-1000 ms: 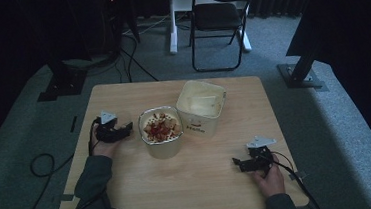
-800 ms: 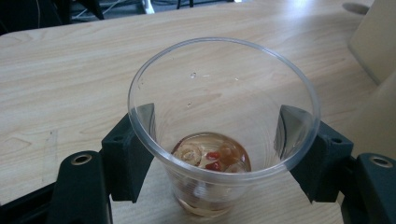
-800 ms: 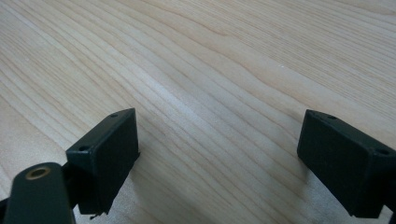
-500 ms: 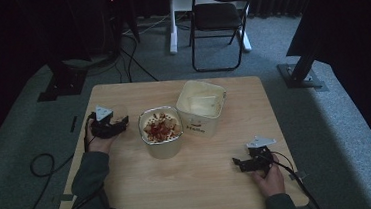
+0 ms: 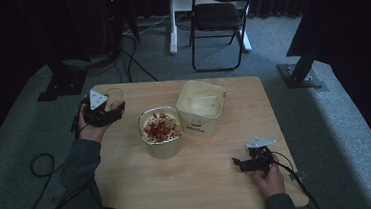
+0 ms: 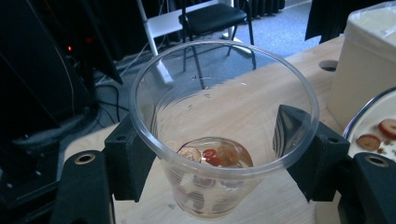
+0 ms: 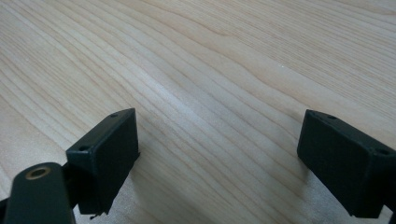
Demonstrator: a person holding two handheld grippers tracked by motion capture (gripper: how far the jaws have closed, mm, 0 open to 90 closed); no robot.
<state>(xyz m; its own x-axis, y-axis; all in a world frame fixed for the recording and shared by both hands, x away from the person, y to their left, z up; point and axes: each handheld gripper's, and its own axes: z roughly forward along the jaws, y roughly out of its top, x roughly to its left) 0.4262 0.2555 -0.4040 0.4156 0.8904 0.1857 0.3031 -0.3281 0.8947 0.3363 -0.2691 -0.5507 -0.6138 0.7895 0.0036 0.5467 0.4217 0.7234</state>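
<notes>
Fingers clamp clear cup at worktop's left edge

Fingers (image 6: 128, 161) of left gripper (image 5: 104, 110) press on opposite sides of a clear plastic cup (image 6: 219, 135), just under its rim, grasping it. Cup sits upright w/ a few reddish-brown bits (image 6: 212, 156) at the bottom. In high view the cup (image 5: 115, 97) is near the far-left corner of the worktop (image 5: 219, 182), the person's left hand (image 5: 91, 129) wrapped round the gripper.

Right gripper (image 5: 251, 162) lies near the worktop's front-right corner, held by the right hand (image 5: 268, 178); its fingers (image 7: 105, 158) stand wide apart, released, bare wood betw. them.

Mid-worktop: a round tub (image 5: 161, 132) filled w/ red and tan pieces. Just beside it, to the right and a bit farther back, a cream square container (image 5: 201, 107) w/ lettering on its front, looks empty inside. Both well apart from the right gripper.

Beyond the worktop: grey carpet, black folding chair (image 5: 219, 19), cables on the floor.
</notes>
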